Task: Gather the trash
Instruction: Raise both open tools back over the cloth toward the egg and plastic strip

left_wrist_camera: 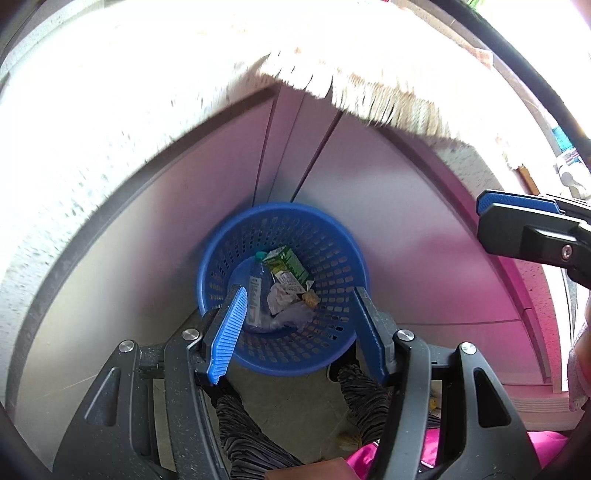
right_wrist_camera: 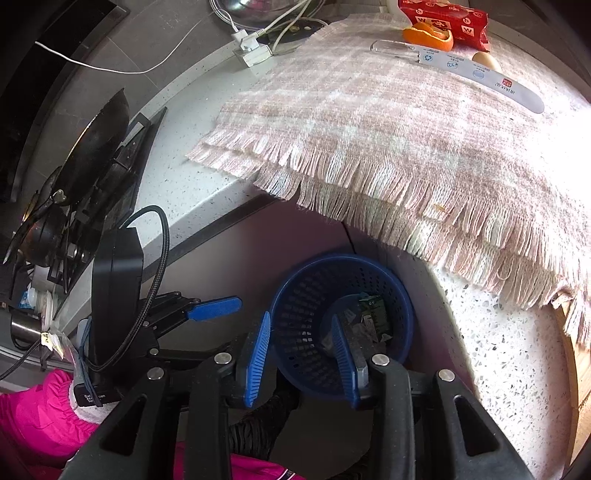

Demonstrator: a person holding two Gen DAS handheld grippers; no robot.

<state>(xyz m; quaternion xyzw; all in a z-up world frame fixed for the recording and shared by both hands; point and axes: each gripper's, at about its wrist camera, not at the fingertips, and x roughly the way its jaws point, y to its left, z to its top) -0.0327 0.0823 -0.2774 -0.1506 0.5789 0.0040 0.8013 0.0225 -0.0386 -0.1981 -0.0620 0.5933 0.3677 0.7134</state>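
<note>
Nearest the cameras, both grippers are hanging above the floor with their jaws released and nothing between the blue pads: the left gripper [left_wrist_camera: 299, 328] is looking straight down, and the right gripper [right_wrist_camera: 301, 354] is hovering just to its right. Directly below them, the blue perforated basket [left_wrist_camera: 221, 258] is standing on the floor against the cabinet doors [left_wrist_camera: 388, 229], and it is already holding trash: a green carton [left_wrist_camera: 290, 266], a small bottle with a teal cap [left_wrist_camera: 255, 291], crumpled tissue [left_wrist_camera: 280, 297] and a clear plastic wrapper [left_wrist_camera: 295, 315].

Farther off, in the right wrist view, the speckled countertop [right_wrist_camera: 184, 155] is carrying a fringed checked cloth [right_wrist_camera: 369, 129], and at its far right corner more rubbish is waiting: an orange peel [right_wrist_camera: 428, 35], a red snack packet [right_wrist_camera: 447, 18] and what may be an eggshell [right_wrist_camera: 485, 61] (too small to be sure), beside a long white knife-like tool [right_wrist_camera: 476, 72].

The step in hand looks like the pause between a drop and the next pickup. The next move is probably calling for one gripper to rise to the far corner and close on the peel or the packet, keeping clear of the tool.
</note>
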